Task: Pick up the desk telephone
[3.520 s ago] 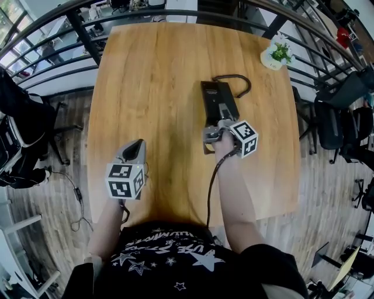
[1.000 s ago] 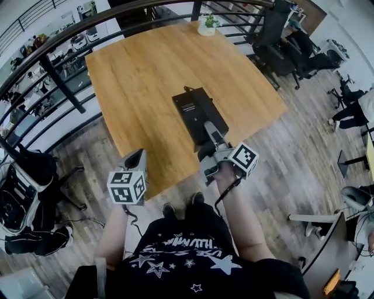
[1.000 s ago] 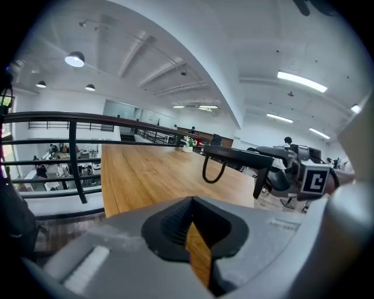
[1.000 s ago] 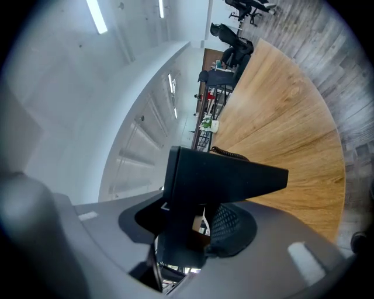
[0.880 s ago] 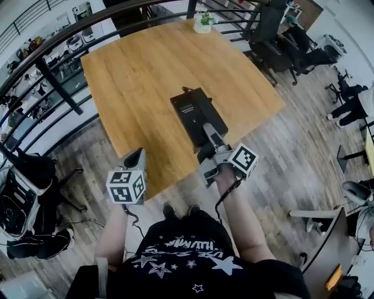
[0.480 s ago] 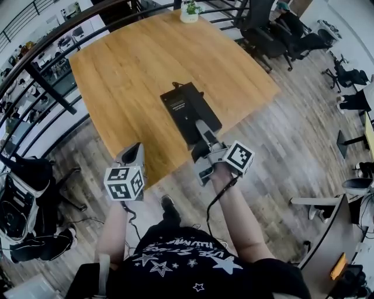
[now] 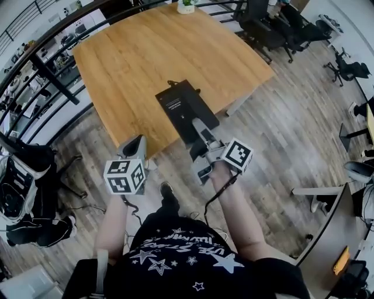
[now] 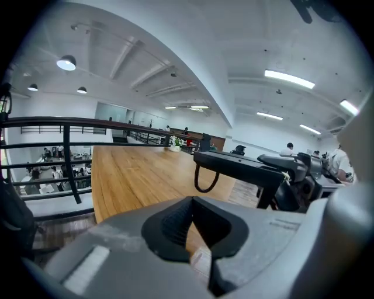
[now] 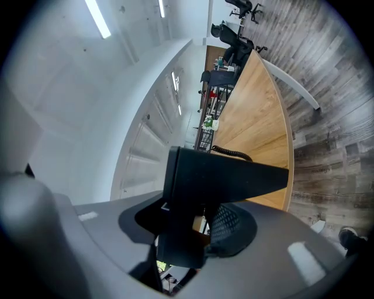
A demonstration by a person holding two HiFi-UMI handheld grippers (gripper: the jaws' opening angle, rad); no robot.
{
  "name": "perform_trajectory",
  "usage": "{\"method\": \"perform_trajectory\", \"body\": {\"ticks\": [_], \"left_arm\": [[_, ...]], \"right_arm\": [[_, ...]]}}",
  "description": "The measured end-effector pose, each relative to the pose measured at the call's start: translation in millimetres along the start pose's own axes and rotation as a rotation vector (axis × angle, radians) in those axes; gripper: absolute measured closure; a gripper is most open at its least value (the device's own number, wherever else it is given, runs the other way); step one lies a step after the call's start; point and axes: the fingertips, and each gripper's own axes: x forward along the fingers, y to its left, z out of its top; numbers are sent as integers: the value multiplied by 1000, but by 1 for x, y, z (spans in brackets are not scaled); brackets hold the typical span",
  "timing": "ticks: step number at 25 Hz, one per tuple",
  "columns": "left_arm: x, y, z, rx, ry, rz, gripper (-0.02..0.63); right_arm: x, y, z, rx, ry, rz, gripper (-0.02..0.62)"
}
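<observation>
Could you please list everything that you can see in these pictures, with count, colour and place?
desk telephone: one, black, held in the air over the table's near edge
coiled cord: one, black, hanging from the telephone
table: one, light wood, ahead of the person
potted plant: one, green in a white pot, table's far edge
railing: one, black, along the table's left and far sides
office chairs: several, black, beyond the table, right
left gripper: one, grey, jaws together, empty
right gripper: one, grey, clamped on the telephone
</observation>
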Motion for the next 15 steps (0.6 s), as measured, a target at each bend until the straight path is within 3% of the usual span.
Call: {"method": "perform_trajectory", "body": {"ticks": [15], "left_arm": [[-105, -56, -63, 6, -37, 13, 604]], "right_arm": [[-118, 14, -75, 0, 22, 45, 408]]}}
